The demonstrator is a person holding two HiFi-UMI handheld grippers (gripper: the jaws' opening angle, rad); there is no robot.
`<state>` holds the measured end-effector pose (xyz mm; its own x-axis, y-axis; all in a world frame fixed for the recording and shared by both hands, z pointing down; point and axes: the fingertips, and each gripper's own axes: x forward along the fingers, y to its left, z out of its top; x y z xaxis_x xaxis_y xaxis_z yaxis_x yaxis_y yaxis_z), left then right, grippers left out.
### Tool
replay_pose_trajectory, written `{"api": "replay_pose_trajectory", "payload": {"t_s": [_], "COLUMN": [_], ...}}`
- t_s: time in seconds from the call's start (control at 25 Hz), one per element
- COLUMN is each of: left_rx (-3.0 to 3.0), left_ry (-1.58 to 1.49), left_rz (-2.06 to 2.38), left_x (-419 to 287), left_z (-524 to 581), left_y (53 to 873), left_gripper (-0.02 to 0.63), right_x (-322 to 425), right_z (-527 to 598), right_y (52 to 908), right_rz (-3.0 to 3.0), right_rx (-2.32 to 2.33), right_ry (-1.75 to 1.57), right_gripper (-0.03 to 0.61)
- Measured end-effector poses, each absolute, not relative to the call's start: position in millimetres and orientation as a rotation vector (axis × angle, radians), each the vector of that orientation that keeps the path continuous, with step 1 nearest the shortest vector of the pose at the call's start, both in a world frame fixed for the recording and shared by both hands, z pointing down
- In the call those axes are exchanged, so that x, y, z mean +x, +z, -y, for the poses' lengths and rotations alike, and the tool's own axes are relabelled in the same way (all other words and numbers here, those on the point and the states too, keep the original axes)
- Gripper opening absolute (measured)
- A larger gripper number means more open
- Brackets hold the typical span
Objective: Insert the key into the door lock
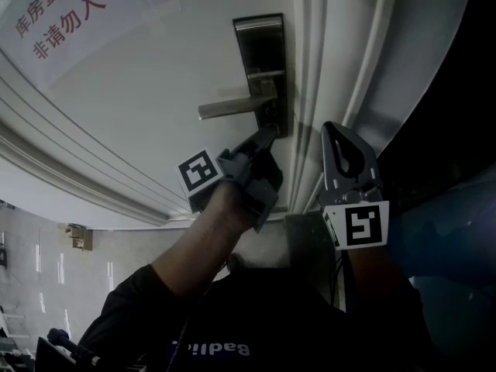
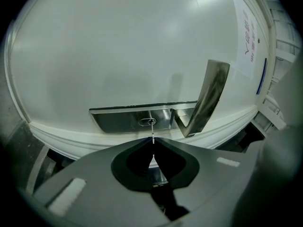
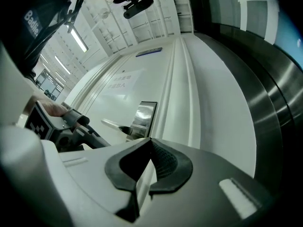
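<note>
A steel lock plate [image 1: 262, 53] with a lever handle [image 1: 226, 108] is set in the white door. My left gripper [image 1: 268, 136] reaches up to the plate just below the handle and is shut on a thin key [image 2: 153, 134]. In the left gripper view the key's tip sits at the keyhole [image 2: 147, 122] in the lock plate [image 2: 118, 119], with the handle [image 2: 209, 97] to its right. My right gripper [image 1: 335, 129] is shut with nothing in it, beside the door frame, right of the lock. The right gripper view shows its tips [image 3: 150, 141] together, the left gripper [image 3: 75, 125] at the lock plate [image 3: 145, 113].
A paper sign [image 1: 62, 18] with red print is stuck on the door at upper left. White door frame mouldings [image 1: 311, 84] run right of the lock. Beyond them lies a dark panel [image 1: 442, 130]. The person's forearms fill the lower middle.
</note>
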<state>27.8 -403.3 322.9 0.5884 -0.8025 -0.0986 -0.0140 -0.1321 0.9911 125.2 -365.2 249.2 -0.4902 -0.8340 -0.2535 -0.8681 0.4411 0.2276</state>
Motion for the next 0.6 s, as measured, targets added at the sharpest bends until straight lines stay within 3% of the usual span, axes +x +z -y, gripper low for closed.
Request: {"api": "replay_pose_trajectory", "payload": {"t_s": [0.6], "left_rx": [1.528], "left_ry": [-0.812], "left_rz": [0.7], "left_x": [31.8], "left_z": [407.1], "left_y": [323.2], "left_gripper": [0.028], "right_x": [131.0], "right_z": [362.6], "right_y": [250.4], "right_rz": [-2.588], "right_rx": [-1.509], "right_ry": [0.48], "right_gripper": [0.003]}}
